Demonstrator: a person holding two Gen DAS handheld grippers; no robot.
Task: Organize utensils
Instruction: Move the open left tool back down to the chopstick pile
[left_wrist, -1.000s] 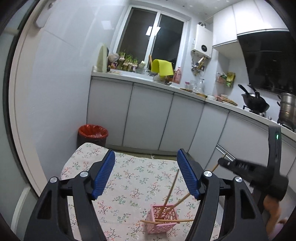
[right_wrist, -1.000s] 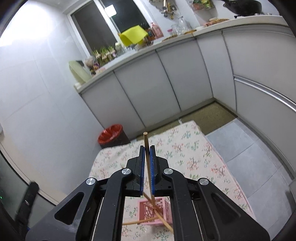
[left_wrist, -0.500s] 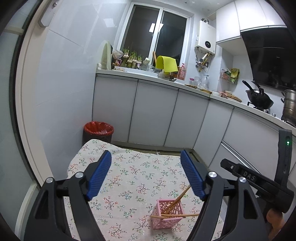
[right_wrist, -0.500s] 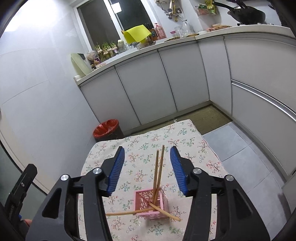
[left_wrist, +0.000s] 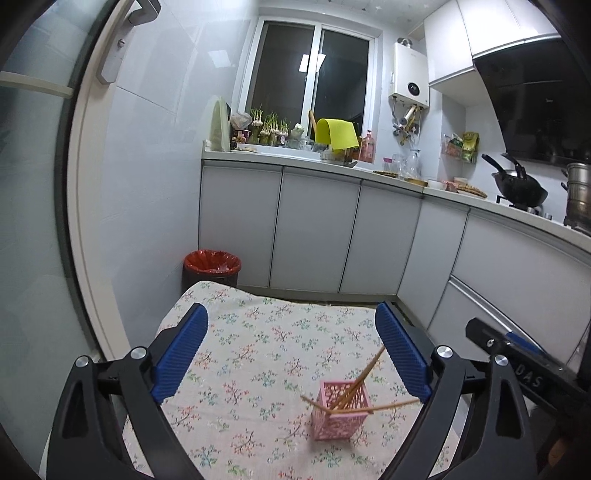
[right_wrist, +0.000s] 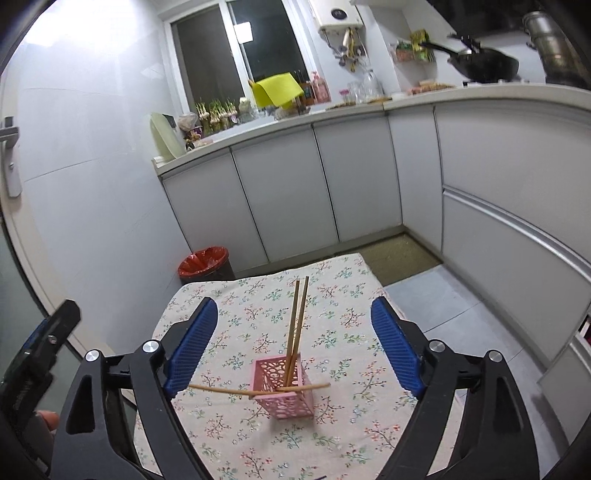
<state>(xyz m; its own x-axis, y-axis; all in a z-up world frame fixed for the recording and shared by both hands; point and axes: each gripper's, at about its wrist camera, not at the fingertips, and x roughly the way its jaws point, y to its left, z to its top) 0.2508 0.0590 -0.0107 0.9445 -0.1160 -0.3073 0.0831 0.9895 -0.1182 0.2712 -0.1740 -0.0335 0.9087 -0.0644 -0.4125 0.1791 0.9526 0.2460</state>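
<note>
I see a pink perforated plastic holder standing on the floral-cloth tabletop, two wooden chopsticks upright inside, others lying across its rim. My left tongs and right tongs both hang above it, ribbed blue pads wide apart, gripping nothing.
</note>
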